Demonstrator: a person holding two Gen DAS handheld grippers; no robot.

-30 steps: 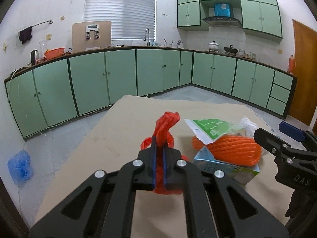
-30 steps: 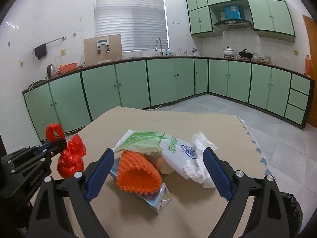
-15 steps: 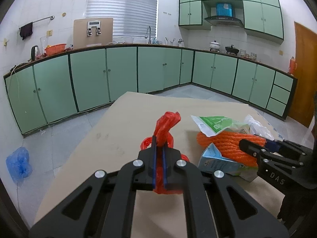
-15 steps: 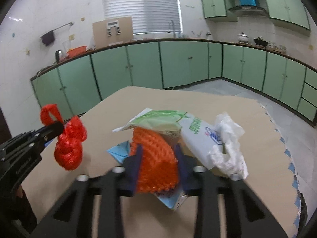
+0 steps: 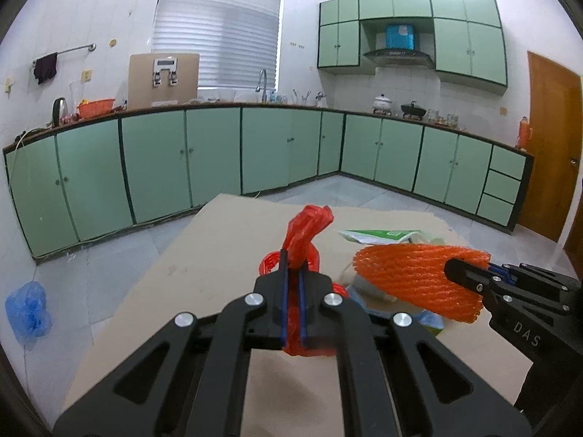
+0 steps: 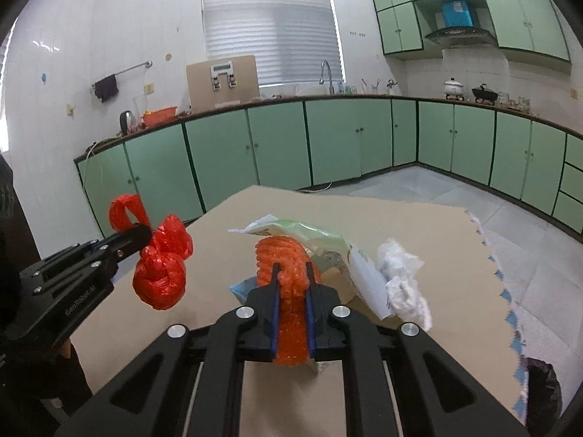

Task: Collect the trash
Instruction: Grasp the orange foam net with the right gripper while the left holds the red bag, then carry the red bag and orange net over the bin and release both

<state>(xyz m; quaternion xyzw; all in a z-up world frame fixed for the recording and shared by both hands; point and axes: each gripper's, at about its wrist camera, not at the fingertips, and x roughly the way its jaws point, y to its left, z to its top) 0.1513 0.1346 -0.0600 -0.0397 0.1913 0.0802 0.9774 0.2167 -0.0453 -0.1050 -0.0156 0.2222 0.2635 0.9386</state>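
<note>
My left gripper point(image 5: 293, 273) is shut on a knotted red plastic bag point(image 5: 305, 233) and holds it above the table; the bag also shows in the right wrist view point(image 6: 160, 266). My right gripper point(image 6: 292, 273) is shut on an orange foam net sleeve point(image 6: 288, 266), lifted off the pile; the sleeve shows in the left wrist view point(image 5: 411, 273) too. Under it lie a green-and-white wrapper point(image 6: 328, 244), a blue carton point(image 6: 242, 287) and a crumpled white plastic point(image 6: 400, 273).
The trash lies on a tan cardboard-covered table point(image 6: 419, 225) with a ragged right edge. A black bin bag point(image 6: 543, 393) sits low at the right. A blue bag point(image 5: 27, 309) lies on the floor at the left. Green cabinets point(image 5: 218, 153) line the walls.
My right gripper moved in over the pile, shut on the orange foam net sleeve and lifted it. My left gripper stayed shut on the red bag and rose slightly.
</note>
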